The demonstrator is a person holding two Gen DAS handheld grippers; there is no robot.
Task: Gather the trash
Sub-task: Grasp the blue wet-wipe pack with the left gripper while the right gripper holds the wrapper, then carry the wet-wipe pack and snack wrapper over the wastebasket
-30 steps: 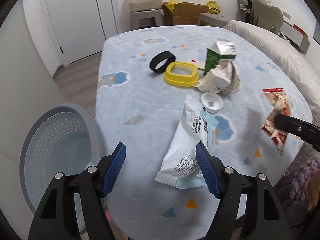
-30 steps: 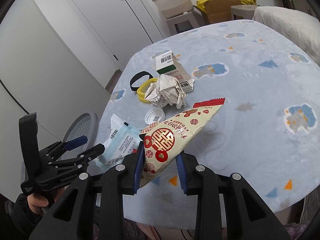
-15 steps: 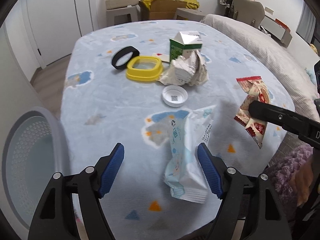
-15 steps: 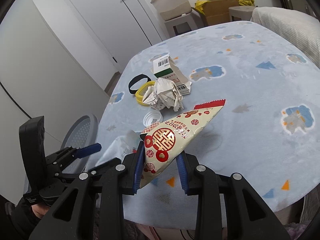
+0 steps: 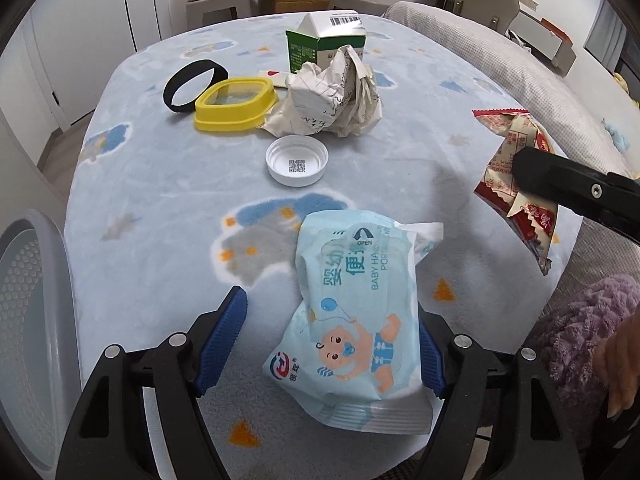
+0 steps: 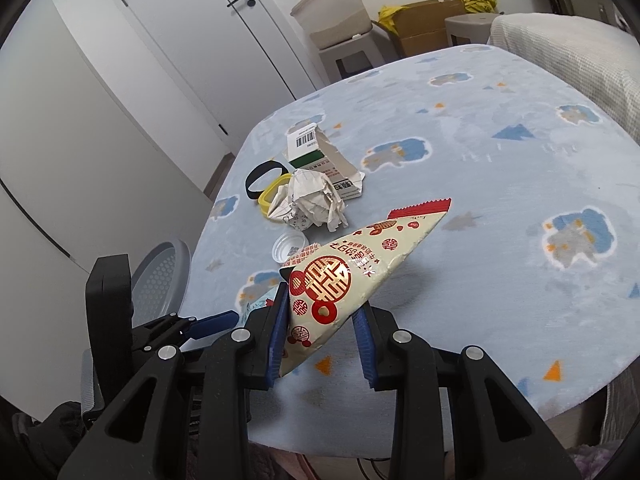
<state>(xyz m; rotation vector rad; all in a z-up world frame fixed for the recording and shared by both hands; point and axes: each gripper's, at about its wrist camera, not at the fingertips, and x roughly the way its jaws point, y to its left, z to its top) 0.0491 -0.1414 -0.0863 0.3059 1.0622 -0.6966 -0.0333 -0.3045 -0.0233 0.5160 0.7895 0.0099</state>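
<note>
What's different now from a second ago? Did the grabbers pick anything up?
The left gripper swung in over the blue wipes packet, which now sits between its open fingers, flipped to its baby picture and lying against the right finger. Nothing was newly grabbed or dropped. The right gripper still pinches the red snack wrapper. The crumpled paper, white lid and yellow lid stayed put.
</note>
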